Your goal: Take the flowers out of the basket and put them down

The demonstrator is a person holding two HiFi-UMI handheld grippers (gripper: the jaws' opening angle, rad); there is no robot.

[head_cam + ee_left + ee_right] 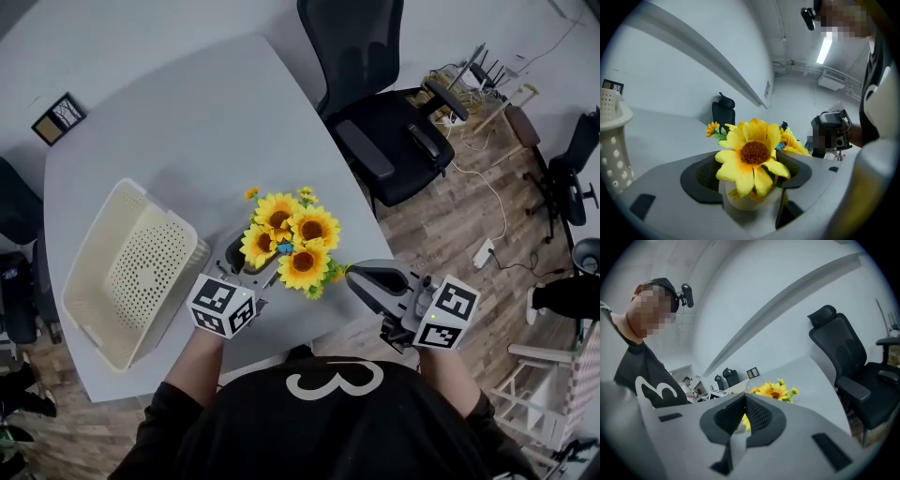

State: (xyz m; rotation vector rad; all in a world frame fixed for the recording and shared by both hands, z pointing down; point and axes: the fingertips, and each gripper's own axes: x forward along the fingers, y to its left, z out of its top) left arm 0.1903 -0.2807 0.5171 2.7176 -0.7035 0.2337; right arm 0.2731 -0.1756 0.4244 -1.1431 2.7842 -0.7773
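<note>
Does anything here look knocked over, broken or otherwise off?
Nothing looks spilled or broken. The flowers stand upright on the table, between the open jaws of the left gripper. The basket sits upright and empty, though rather close to the table's edge.

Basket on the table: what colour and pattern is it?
The basket is cream, perforated with small round holes; head view shows it best.

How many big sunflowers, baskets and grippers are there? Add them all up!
big sunflowers: 4
basket: 1
grippers: 2, the left gripper and the right gripper
Total: 7
</note>
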